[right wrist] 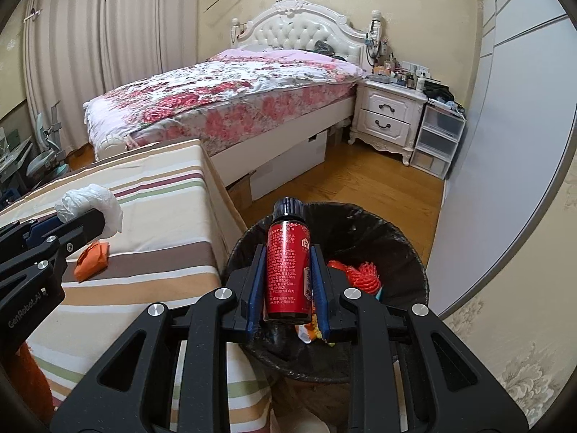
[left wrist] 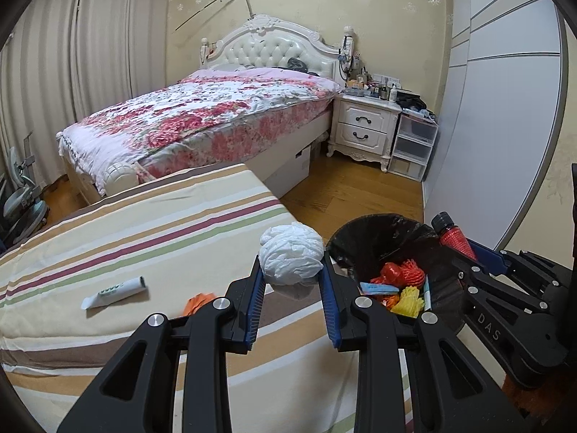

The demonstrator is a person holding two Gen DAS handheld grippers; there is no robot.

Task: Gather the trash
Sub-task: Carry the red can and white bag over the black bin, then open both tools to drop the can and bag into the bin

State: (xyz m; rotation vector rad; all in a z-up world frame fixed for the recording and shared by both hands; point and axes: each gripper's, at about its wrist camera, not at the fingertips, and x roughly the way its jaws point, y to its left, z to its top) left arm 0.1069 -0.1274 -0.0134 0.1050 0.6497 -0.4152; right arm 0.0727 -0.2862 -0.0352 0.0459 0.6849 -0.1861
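Note:
My left gripper [left wrist: 291, 272] is shut on a crumpled white plastic bag [left wrist: 291, 255], held above the striped bed cover [left wrist: 144, 223] near its right edge. My right gripper [right wrist: 287, 263] is shut on a red bottle with a black cap [right wrist: 288, 263] and holds it over the black-lined trash bin [right wrist: 396, 238]. The bin [left wrist: 378, 231] holds red and yellow foam nets [left wrist: 404, 274] and wrappers. A white tube [left wrist: 115, 291] and an orange crumpled wrapper [right wrist: 92, 256] lie on the cover.
A floral bed [left wrist: 202, 115] stands behind, with a white nightstand [left wrist: 364, 122] and plastic drawers [left wrist: 411, 148] to its right. A wardrobe [left wrist: 505, 108] lines the right side. Wooden floor [left wrist: 342, 191] lies between the bed and the bin.

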